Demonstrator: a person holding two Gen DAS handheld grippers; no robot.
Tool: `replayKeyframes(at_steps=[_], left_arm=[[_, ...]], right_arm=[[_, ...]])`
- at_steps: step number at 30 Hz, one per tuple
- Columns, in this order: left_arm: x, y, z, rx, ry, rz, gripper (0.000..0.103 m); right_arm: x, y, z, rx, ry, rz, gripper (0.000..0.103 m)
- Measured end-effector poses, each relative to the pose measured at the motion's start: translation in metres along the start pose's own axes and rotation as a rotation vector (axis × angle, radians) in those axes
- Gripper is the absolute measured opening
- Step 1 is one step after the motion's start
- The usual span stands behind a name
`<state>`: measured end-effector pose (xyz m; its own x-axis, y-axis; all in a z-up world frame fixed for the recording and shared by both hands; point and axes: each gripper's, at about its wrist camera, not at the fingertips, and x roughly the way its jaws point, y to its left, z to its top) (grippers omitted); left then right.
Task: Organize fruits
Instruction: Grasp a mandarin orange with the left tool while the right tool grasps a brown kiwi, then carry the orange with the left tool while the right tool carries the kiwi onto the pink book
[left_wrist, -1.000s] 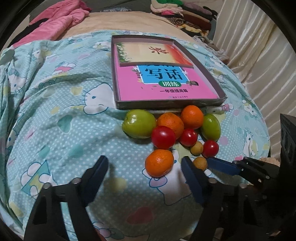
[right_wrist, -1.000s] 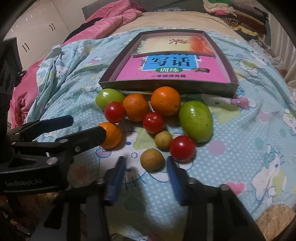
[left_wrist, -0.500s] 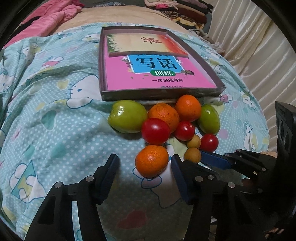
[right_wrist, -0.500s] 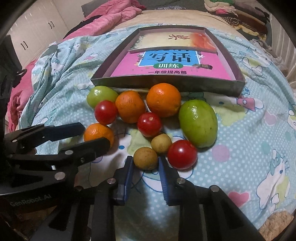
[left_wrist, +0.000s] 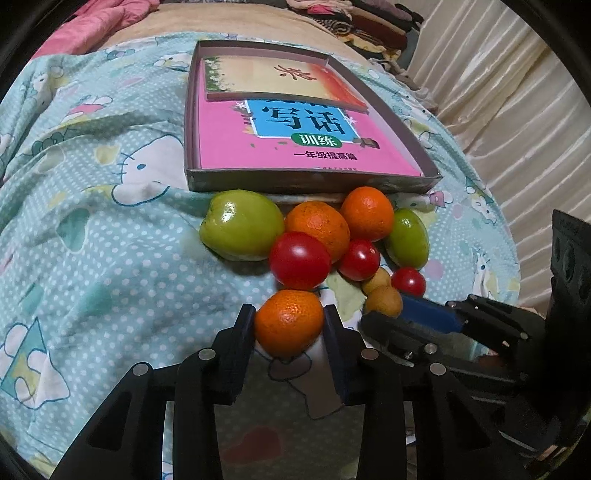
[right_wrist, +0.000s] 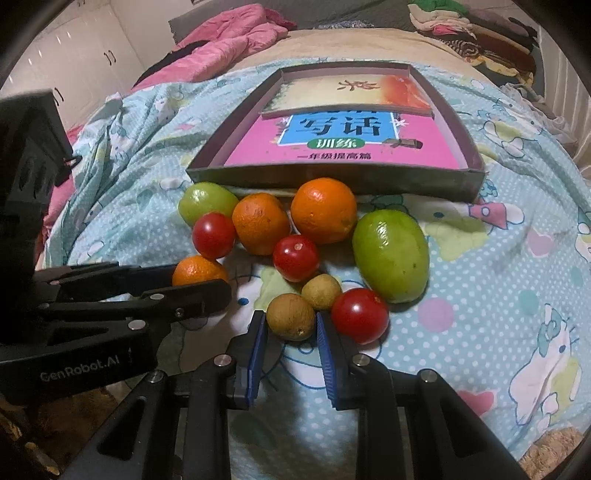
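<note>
Bedspread (left_wrist: 110, 258): pale blue with cartoon cats, covering the bed; every fruit lies on it, in one cluster at the near edge of the box.
Left green fruit (left_wrist: 242, 225): far left of the cluster, just against the box wall.
Left gripper (left_wrist: 290, 325): jaws closing around the small near orange (left_wrist: 288, 321); both pads look to be touching its sides, and the orange sits on the cloth, not lifted.
Near-left tomato (left_wrist: 299, 260): just beyond the gripped orange, touching it.
Two far oranges (right_wrist: 260, 229) (right_wrist: 323, 210): side by side against the box front.
Middle tomato (right_wrist: 295, 258): between the oranges and the two brown fruits.
Right gripper (right_wrist: 290, 325): narrowed on the nearer small brown fruit (right_wrist: 291, 316), blue pads at its two sides; whether they truly press it is hard to tell at this angle, though the gap matches the fruit.
Second brown fruit (right_wrist: 320, 291): touching the first, just beyond it.
Near-right tomato (right_wrist: 360, 315): just beside the right pad.
Right green fruit (right_wrist: 389, 254): right end of the cluster.
Box (right_wrist: 332, 179): shallow, open, beyond the fruit; it holds a pink booklet (right_wrist: 424, 147) and no fruit.
Progress: by my reading, barely begun. Nothing is sorted; two first picks are being taken, and all ten fruits remain to be placed.
</note>
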<state>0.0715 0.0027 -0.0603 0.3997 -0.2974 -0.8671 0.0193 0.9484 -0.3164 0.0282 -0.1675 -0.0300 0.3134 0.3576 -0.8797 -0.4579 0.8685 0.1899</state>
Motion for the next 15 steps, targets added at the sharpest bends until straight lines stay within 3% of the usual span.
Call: replayKeyframes(at_steps=[15], left_arm=[[-0.041, 0.007, -0.001, -0.038, -0.107, 0.007, 0.037]], right_arm=[[-0.032, -0.008, 0.012, -0.016, -0.144, 0.015, 0.028]])
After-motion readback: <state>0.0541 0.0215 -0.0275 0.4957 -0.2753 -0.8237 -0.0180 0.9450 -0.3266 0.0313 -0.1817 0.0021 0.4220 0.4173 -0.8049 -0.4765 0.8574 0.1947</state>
